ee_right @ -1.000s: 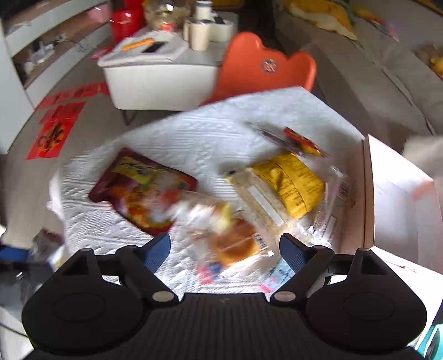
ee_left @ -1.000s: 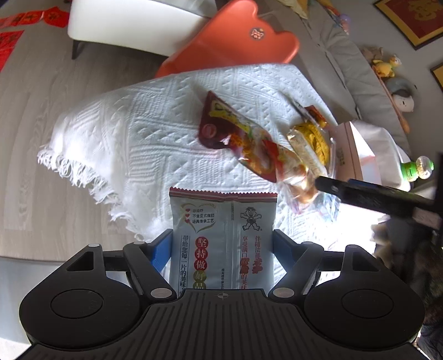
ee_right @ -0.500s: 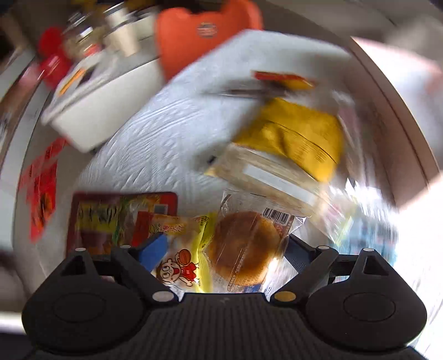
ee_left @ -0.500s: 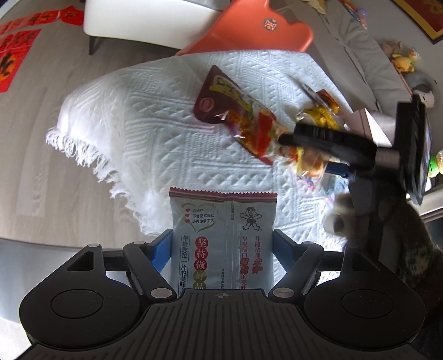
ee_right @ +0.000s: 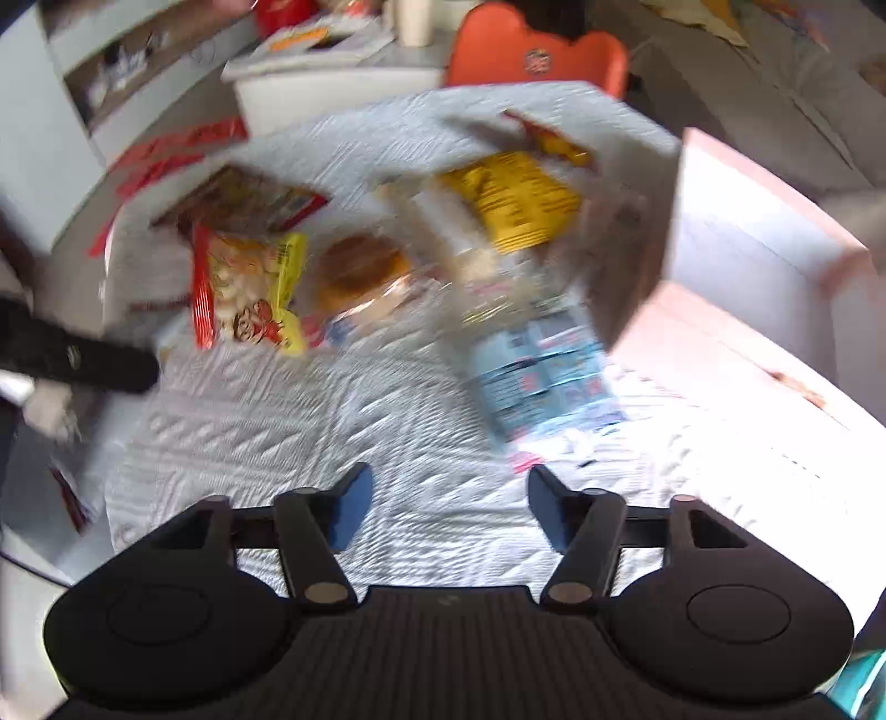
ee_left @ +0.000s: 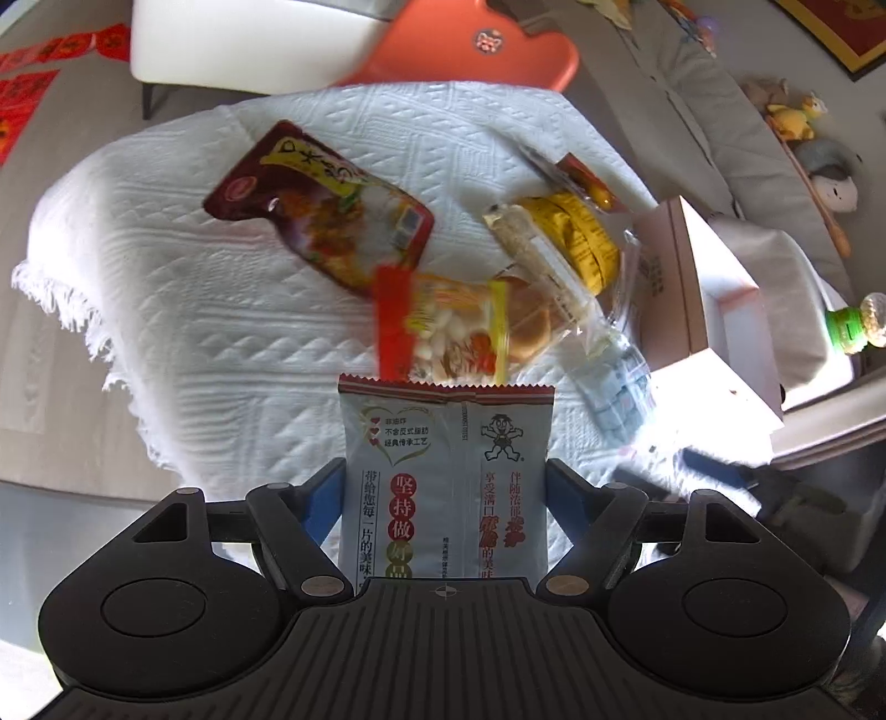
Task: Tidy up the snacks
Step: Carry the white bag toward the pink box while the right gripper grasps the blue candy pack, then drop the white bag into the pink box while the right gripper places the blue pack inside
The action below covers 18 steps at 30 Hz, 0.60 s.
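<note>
My left gripper (ee_left: 446, 487) is shut on a silver rice-cracker packet (ee_left: 446, 471) and holds it above the near edge of the white cloth (ee_left: 221, 310). On the cloth lie a dark red pouch (ee_left: 315, 216), a red-and-yellow snack bag (ee_left: 443, 327), a bun in clear wrap (ee_right: 360, 271), a yellow packet (ee_left: 576, 238) and a blue packet (ee_right: 542, 371). My right gripper (ee_right: 446, 507) is open and empty above the cloth, in front of the snacks. The right wrist view is blurred.
An open pink box (ee_right: 747, 260) stands at the right of the cloth. An orange chair (ee_left: 487, 50) and a white low table (ee_left: 232, 50) are behind. A grey sofa with soft toys (ee_left: 797, 116) runs along the right.
My right gripper has pulled back from the bun and the snack bag, with its jaws open and empty. The left gripper has kept hold of the silver packet and shifted a little.
</note>
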Each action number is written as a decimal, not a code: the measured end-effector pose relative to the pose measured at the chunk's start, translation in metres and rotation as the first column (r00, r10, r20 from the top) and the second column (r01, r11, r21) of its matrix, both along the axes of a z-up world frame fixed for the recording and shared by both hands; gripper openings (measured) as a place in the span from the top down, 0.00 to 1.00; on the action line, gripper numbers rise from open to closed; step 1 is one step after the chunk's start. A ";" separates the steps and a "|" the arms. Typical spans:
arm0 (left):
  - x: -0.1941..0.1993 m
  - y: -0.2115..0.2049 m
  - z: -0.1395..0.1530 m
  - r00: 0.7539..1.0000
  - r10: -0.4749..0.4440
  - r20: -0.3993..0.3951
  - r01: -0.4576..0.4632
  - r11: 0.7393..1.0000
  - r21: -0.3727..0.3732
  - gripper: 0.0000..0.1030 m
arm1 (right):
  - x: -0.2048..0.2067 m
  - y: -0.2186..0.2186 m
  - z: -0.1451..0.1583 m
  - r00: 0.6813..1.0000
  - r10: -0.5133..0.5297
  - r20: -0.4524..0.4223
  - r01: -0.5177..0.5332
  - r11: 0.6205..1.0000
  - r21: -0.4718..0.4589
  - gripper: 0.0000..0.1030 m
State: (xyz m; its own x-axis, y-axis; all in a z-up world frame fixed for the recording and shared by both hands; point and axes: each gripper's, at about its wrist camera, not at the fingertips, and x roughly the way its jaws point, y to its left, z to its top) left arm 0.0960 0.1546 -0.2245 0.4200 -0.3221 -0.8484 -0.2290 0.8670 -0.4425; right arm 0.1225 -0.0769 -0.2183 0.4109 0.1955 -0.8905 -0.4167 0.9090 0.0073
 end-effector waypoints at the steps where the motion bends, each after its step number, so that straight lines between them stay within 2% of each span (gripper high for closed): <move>1: -0.001 -0.005 0.001 1.000 0.010 -0.004 -0.010 1.000 0.012 0.21 | 0.004 -0.008 0.004 0.999 -0.031 0.028 0.031 0.999 0.007 0.22; 4: -0.005 -0.017 0.001 1.000 0.016 -0.023 -0.016 1.000 0.012 0.21 | 0.030 -0.017 -0.001 0.994 -0.052 0.096 0.054 0.998 -0.017 0.18; 9: -0.012 -0.041 0.003 0.998 -0.032 -0.056 0.034 0.999 0.035 0.21 | 0.072 -0.013 -0.031 0.998 0.045 -0.037 -0.044 0.999 0.027 0.17; 13: -0.011 -0.074 0.009 0.991 -0.110 -0.077 0.113 0.993 0.041 0.21 | 0.056 -0.016 -0.027 0.990 0.142 0.002 -0.142 0.988 -0.063 0.41; 15: -0.006 -0.090 0.016 0.987 -0.145 -0.065 0.148 0.988 0.049 0.21 | 0.043 -0.037 -0.017 0.991 0.134 -0.020 -0.135 0.989 -0.060 0.42; 18: 0.011 -0.118 0.038 0.982 -0.188 -0.011 0.189 0.980 0.056 0.21 | 0.024 -0.080 -0.001 0.995 0.069 -0.066 -0.071 0.997 -0.033 0.42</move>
State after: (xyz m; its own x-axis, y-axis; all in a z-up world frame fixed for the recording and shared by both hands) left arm 0.1072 0.0368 -0.1863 0.3515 -0.3469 -0.8695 -0.0613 0.9183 -0.3912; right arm 0.1464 -0.1566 -0.2190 0.3383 0.1900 -0.9217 -0.4788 0.8779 0.0052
